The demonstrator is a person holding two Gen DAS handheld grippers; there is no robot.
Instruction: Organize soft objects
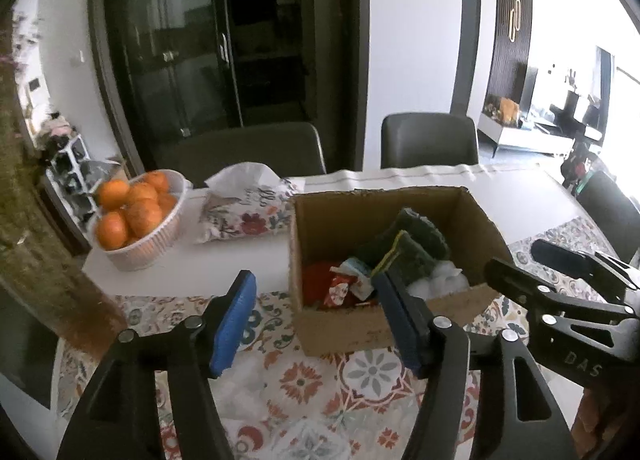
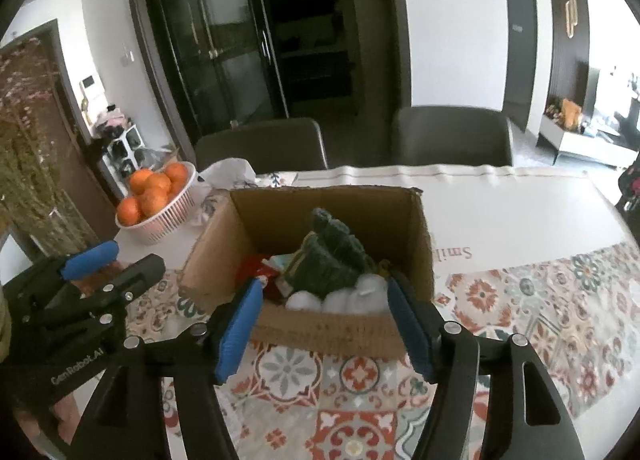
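An open cardboard box (image 1: 332, 216) stands on the patterned tablecloth; it also shows in the right wrist view (image 2: 320, 216). Inside lie dark green scrub sponges (image 1: 416, 244) (image 2: 328, 256), a red soft item with small packets (image 1: 340, 288) (image 2: 256, 268) and white fluffy balls (image 1: 440, 280) (image 2: 340, 300). My left gripper (image 1: 316, 300) is open and empty, just before the box's near left side. My right gripper (image 2: 320, 308) is open and empty at the box's near wall; it shows at the right of the left wrist view (image 1: 560, 272). The left gripper shows in the right wrist view (image 2: 104, 260).
A pink basket of oranges (image 1: 136, 220) (image 2: 160, 196) stands at the far left. A floral tissue pack (image 1: 244, 208) lies beside it. Two grey chairs (image 1: 428, 140) (image 2: 452, 136) stand behind the table. A dried plant (image 1: 24, 180) rises at the left edge.
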